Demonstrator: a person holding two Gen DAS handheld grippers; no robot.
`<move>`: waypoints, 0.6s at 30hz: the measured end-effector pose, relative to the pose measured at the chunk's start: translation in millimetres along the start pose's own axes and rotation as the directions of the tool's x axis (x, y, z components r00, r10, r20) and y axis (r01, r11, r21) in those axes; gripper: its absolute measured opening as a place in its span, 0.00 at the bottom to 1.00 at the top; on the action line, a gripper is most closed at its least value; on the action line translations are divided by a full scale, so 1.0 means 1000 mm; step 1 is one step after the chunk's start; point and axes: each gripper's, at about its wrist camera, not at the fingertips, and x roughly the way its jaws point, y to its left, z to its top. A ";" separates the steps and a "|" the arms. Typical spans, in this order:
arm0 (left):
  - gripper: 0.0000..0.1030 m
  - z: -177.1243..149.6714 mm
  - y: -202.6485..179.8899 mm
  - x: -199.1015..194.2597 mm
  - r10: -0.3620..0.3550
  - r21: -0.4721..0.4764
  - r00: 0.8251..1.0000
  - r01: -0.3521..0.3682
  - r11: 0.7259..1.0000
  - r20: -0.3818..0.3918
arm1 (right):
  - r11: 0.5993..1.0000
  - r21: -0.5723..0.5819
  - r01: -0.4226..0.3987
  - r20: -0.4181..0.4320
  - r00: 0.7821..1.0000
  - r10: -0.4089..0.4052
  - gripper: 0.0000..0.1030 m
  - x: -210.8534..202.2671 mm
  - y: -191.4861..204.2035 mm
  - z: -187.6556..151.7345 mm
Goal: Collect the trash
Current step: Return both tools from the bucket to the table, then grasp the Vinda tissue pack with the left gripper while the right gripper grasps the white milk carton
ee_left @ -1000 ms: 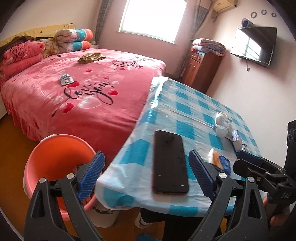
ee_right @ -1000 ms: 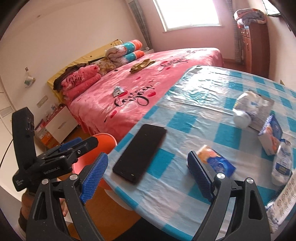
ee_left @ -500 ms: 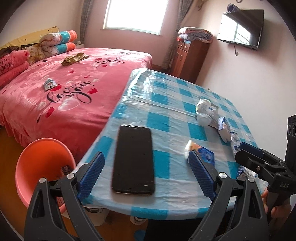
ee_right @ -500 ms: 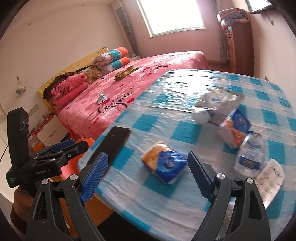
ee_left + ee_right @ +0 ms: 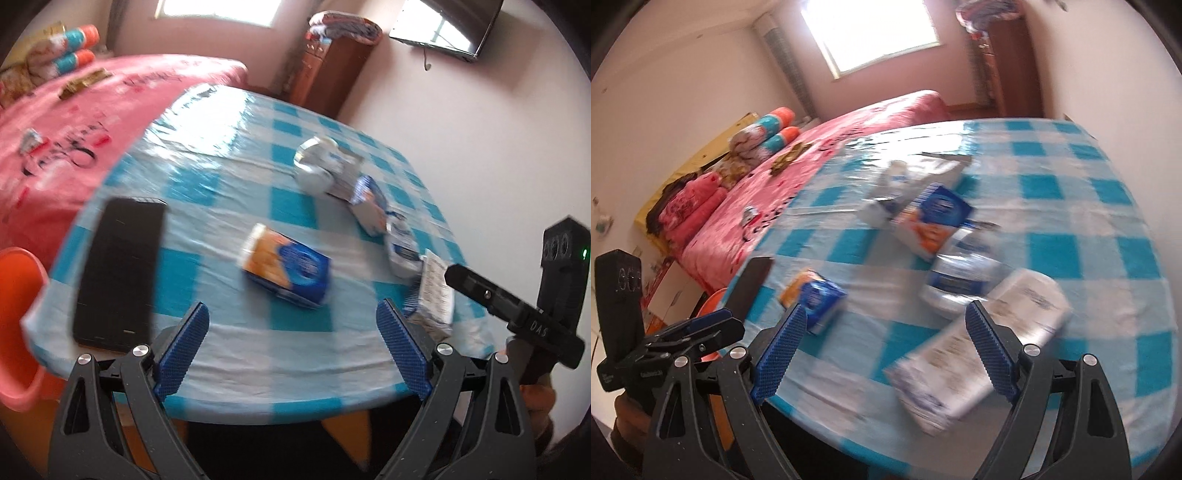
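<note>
Trash lies on a blue-checked table point(image 5: 295, 332): a blue-and-orange tissue pack point(image 5: 286, 265), a second blue-and-orange pack point(image 5: 369, 206), a crushed plastic bottle point(image 5: 400, 247), a white printed wrapper point(image 5: 436, 291) and crumpled white packaging point(image 5: 321, 166). My left gripper point(image 5: 291, 347) is open and empty at the near edge, just short of the tissue pack. My right gripper point(image 5: 886, 350) is open and empty, its fingers either side of the white wrapper point(image 5: 979, 339). The bottle point(image 5: 960, 280) and the tissue pack point(image 5: 816, 295) lie beyond it.
A black phone point(image 5: 118, 266) lies at the table's left near corner. An orange bin point(image 5: 18, 325) stands on the floor left of the table. A pink bed point(image 5: 55, 129) fills the left; a wooden cabinet point(image 5: 325, 74) and wall TV point(image 5: 447, 26) are behind.
Both grippers have swung to the right along the table's near edge. The left now faces the tissue pack instead of the phone; the right now faces the white wrapper. Both stay open.
</note>
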 end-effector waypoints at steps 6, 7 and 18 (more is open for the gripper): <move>0.90 0.006 -0.005 0.029 -0.079 -0.069 0.995 0.075 0.995 -0.060 | 0.996 0.076 0.037 -0.066 0.997 -0.032 0.84 -0.007 -0.031 -0.019; 0.90 0.008 -0.007 0.034 -0.079 -0.070 0.995 0.074 0.995 -0.065 | 0.996 0.083 0.039 -0.077 0.997 -0.032 0.84 -0.005 -0.034 -0.020; 0.90 0.040 -0.016 0.072 -0.039 -0.020 0.996 0.037 0.999 -0.084 | 0.989 0.145 0.020 -0.122 0.992 -0.002 0.84 0.025 -0.043 -0.009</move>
